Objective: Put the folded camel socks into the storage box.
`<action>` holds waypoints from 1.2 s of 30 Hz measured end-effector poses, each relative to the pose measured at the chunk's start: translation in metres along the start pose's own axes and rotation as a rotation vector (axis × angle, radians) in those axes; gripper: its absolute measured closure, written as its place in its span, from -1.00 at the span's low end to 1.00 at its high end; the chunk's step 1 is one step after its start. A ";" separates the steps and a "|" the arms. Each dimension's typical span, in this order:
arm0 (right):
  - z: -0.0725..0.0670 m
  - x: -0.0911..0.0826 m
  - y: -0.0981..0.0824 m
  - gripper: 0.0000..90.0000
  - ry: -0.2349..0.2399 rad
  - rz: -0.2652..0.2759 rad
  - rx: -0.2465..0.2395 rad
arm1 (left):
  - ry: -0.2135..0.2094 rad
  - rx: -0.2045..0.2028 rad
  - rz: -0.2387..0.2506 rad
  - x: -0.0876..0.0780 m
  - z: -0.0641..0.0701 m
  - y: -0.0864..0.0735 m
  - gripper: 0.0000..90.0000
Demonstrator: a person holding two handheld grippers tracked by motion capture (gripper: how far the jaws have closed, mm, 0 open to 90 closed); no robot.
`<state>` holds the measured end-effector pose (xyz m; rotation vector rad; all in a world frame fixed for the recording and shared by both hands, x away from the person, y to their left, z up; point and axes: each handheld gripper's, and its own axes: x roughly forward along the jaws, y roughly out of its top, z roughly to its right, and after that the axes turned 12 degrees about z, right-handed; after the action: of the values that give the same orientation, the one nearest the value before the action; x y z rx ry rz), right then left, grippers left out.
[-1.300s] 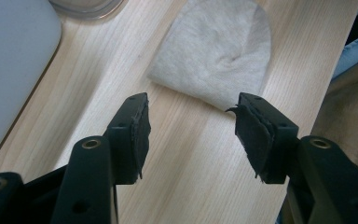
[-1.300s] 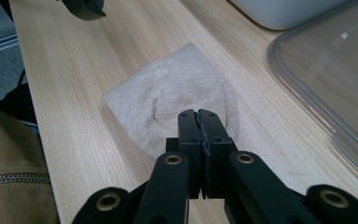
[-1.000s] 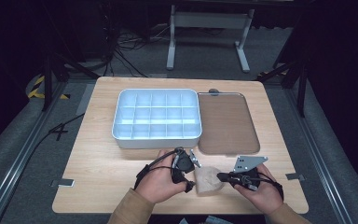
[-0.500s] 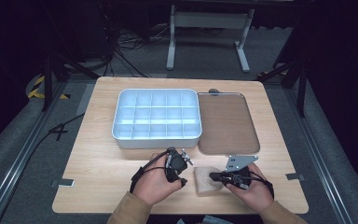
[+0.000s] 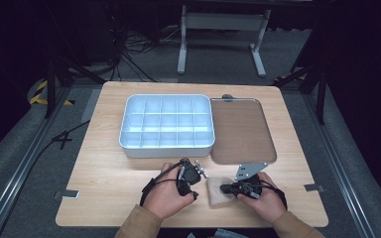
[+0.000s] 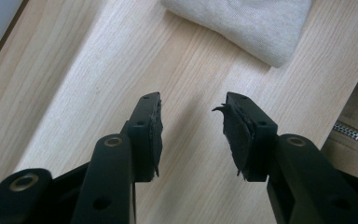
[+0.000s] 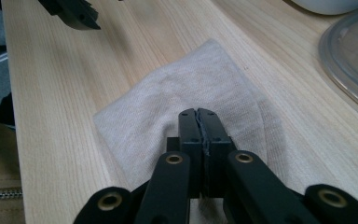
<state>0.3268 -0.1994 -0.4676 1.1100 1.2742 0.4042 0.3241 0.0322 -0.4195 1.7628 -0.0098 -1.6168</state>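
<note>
- Right gripper (image 7: pixel 199 114) had its jaws pressed together on top of the folded beige cloth (image 7: pixel 186 98); whether a pinch of fabric sat between the pads couldn't be told. Prob. pinning or flattening the cloth against the wooden table (image 7: pixel 51 93).
- Left gripper (image 6: pixel 192 122) had jaws apart w/ nothing between them, only bare wood under the gap. Its jaws had just been closing partway, still empty.
- Cloth (image 6: pixel 242 25) lay ahead of the left jaws, apart from them, not touching. In the high view the cloth (image 5: pixel 216 190) sat near the table's front edge, between the two hands, just beside the left gripper (image 5: pixel 192 173) and under the right gripper (image 5: pixel 226 189).
- Divided white tray (image 5: pixel 166 125) & its clear lid (image 5: pixel 240 130) stood side by side farther back, well apart from the cloth; compartments looked empty, so likely the cloth was being folded small to go into one.
- Left side seemed staged to grab a free edge while the right held the fold down.
</note>
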 end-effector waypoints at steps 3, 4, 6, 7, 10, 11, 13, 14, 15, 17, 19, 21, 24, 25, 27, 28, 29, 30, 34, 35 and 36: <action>-0.002 0.000 0.000 0.99 -0.010 -0.003 -0.018 | -0.009 -0.003 0.016 0.001 0.000 0.001 0.32; -0.002 0.000 0.000 0.99 -0.010 0.000 -0.019 | -0.019 0.005 0.028 0.001 0.000 0.002 0.31; -0.002 0.000 -0.001 0.99 -0.011 0.004 -0.015 | -0.021 0.008 0.034 0.003 0.001 0.003 0.28; -0.002 0.000 -0.001 0.99 -0.011 0.007 -0.014 | -0.021 0.009 0.036 0.004 0.001 0.003 0.28; -0.002 -0.001 -0.002 0.99 -0.013 0.009 -0.013 | -0.012 0.012 0.028 0.007 0.002 0.004 0.25; -0.002 0.000 -0.002 0.99 -0.013 0.010 -0.015 | -0.012 0.005 0.030 0.008 0.002 0.004 0.24; -0.002 0.000 -0.002 0.99 -0.015 0.011 -0.010 | -0.004 -0.007 0.052 0.010 0.001 0.003 0.20; -0.003 0.000 -0.002 0.99 -0.016 0.011 -0.009 | 0.002 -0.008 0.054 0.011 0.000 0.003 0.16; -0.003 -0.001 -0.002 0.99 -0.016 0.011 -0.008 | 0.014 -0.007 0.046 0.013 0.001 0.003 0.09; -0.003 -0.001 -0.002 0.99 -0.018 0.011 -0.008 | 0.011 -0.004 0.042 0.016 0.004 0.004 -0.02; -0.003 -0.001 -0.002 0.99 -0.017 0.013 -0.007 | 0.022 -0.004 0.039 0.017 0.005 0.004 -0.06; -0.003 -0.001 -0.002 0.99 -0.017 0.013 -0.008 | 0.023 -0.003 0.036 0.019 0.006 0.005 -0.02; -0.003 -0.001 -0.002 0.99 -0.019 0.015 -0.011 | -0.003 -0.002 0.048 0.020 0.005 0.005 0.30; -0.003 -0.001 -0.002 0.99 -0.021 0.015 -0.010 | -0.021 -0.009 0.053 0.020 0.004 0.004 0.42; -0.003 -0.001 -0.003 0.99 -0.021 0.017 -0.015 | -0.023 -0.016 0.058 0.022 0.005 0.005 0.57; -0.004 -0.001 -0.003 0.99 -0.021 0.017 -0.015 | -0.026 -0.006 0.060 0.023 0.004 0.005 0.63; -0.004 -0.001 -0.003 0.99 -0.022 0.018 -0.015 | -0.020 -0.012 0.063 0.024 0.004 0.005 0.68; -0.004 -0.001 -0.003 0.99 -0.022 0.020 -0.015 | -0.017 -0.012 0.060 0.025 0.004 0.006 0.74; -0.004 -0.001 -0.004 0.99 -0.026 0.024 -0.012 | -0.017 0.002 0.050 0.030 0.004 0.007 0.87; -0.004 -0.001 -0.004 0.99 -0.027 0.025 -0.011 | -0.017 0.002 0.042 0.033 0.005 0.008 0.87; -0.004 -0.001 -0.004 0.99 -0.027 0.026 -0.011 | -0.014 0.000 0.041 0.034 0.005 0.008 0.87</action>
<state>0.3213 -0.2006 -0.4698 1.1202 1.2338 0.4133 0.3301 0.0080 -0.4444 1.7397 -0.0526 -1.5998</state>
